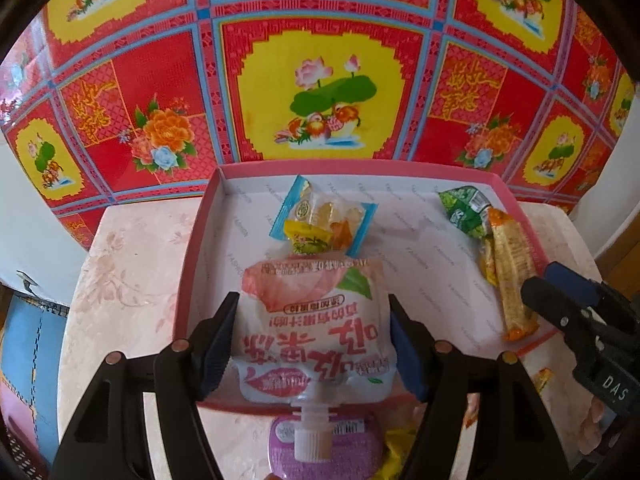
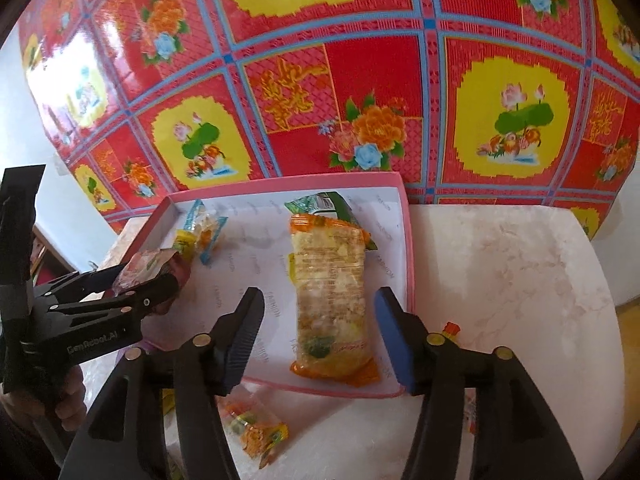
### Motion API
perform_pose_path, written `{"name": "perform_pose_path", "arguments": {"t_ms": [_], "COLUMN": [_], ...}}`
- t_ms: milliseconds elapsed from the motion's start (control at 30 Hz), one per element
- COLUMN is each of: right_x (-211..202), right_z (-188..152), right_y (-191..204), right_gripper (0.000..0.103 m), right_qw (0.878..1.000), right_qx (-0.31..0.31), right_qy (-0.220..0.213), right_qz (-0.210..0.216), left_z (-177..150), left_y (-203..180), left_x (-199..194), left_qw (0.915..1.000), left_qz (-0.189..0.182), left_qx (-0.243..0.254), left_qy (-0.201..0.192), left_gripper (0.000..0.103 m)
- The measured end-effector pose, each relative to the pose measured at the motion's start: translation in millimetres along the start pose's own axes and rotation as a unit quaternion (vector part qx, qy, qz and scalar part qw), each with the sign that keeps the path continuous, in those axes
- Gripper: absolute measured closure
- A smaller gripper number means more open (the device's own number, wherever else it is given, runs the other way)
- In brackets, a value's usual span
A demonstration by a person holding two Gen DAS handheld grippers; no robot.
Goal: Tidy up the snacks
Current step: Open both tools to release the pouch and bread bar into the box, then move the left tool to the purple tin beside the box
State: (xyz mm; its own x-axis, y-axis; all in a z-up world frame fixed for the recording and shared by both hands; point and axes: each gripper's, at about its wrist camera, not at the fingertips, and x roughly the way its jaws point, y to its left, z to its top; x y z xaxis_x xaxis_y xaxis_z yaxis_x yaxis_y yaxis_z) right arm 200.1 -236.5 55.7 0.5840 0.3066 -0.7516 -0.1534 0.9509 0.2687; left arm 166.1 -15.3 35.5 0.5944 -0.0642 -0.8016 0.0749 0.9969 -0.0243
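My left gripper [image 1: 313, 298] is shut on a white and pink spout pouch [image 1: 316, 332], its pads pressing both sides. The pouch hangs over the near edge of a pink box [image 1: 192, 248] with a white inside. In the right wrist view the left gripper [image 2: 148, 276] reaches in from the left with the pouch [image 2: 140, 268]. My right gripper [image 2: 320, 294] stands open over the box [image 2: 408, 260]. An orange cracker packet [image 2: 328, 248] lies flat between its fingers, touched by neither pad. The right gripper [image 1: 542, 280] also shows beside that packet [image 1: 512, 276].
In the box lie a blue-edged candy packet [image 1: 320, 216] and a green packet [image 1: 464, 208]. A purple-lidded tub [image 1: 352, 440] sits under the pouch's spout. Small snack packets [image 2: 252, 428] lie on the pale table [image 2: 520, 280] in front of the box. A red flowered mat [image 1: 320, 80] lies beyond.
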Motion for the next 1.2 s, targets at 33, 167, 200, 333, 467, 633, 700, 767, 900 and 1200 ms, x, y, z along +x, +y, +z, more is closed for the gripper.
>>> {"name": "perform_pose_path", "arguments": {"t_ms": [33,167,200,333,467,633,700,767,900,1200], "right_x": [-3,-12,-14,-23,-30,-38,-42,-45,-51,-58], "right_z": [0,-3,-4,-8,-13,-21,-24,-26,-30,-45], "right_y": [1,2,2,4,5,7,7,6,5,0], "right_gripper": [0.042,0.042,0.042,0.041,0.041,0.041,0.041,0.041,0.041,0.041], "right_qw": [1.0,1.0,1.0,1.0,1.0,1.0,1.0,1.0,1.0,1.0], "right_qx": [-0.002,-0.003,-0.002,-0.005,-0.006,-0.008,-0.007,-0.007,-0.006,-0.003], "right_qy": [-0.002,-0.007,-0.008,-0.012,-0.012,-0.012,-0.011,-0.011,-0.01,-0.001], "right_qz": [0.0,-0.001,0.0,-0.001,-0.003,-0.005,-0.006,-0.007,-0.008,-0.011], "left_z": [-1,-5,-8,-10,-12,-20,-24,-27,-33,-45], "left_y": [0,1,0,4,0,-2,0,1,2,4], "left_x": [-4,-14,-18,-30,-33,-38,-41,-43,-48,-48], "left_qw": [1.0,0.9999,0.9999,0.9997,0.9996,0.9995,0.9995,0.9994,0.9993,0.9992], "left_qz": [-0.001,0.001,0.0,-0.009,-0.011,-0.012,-0.01,-0.01,-0.011,-0.009], "left_qx": [0.0,0.0,-0.002,-0.013,-0.017,-0.024,-0.025,-0.028,-0.033,-0.038], "left_qy": [-0.004,-0.012,-0.013,-0.018,-0.018,-0.018,-0.016,-0.016,-0.014,-0.002], "left_gripper": [0.029,0.028,0.028,0.028,0.028,0.028,0.028,0.028,0.028,0.028]}}
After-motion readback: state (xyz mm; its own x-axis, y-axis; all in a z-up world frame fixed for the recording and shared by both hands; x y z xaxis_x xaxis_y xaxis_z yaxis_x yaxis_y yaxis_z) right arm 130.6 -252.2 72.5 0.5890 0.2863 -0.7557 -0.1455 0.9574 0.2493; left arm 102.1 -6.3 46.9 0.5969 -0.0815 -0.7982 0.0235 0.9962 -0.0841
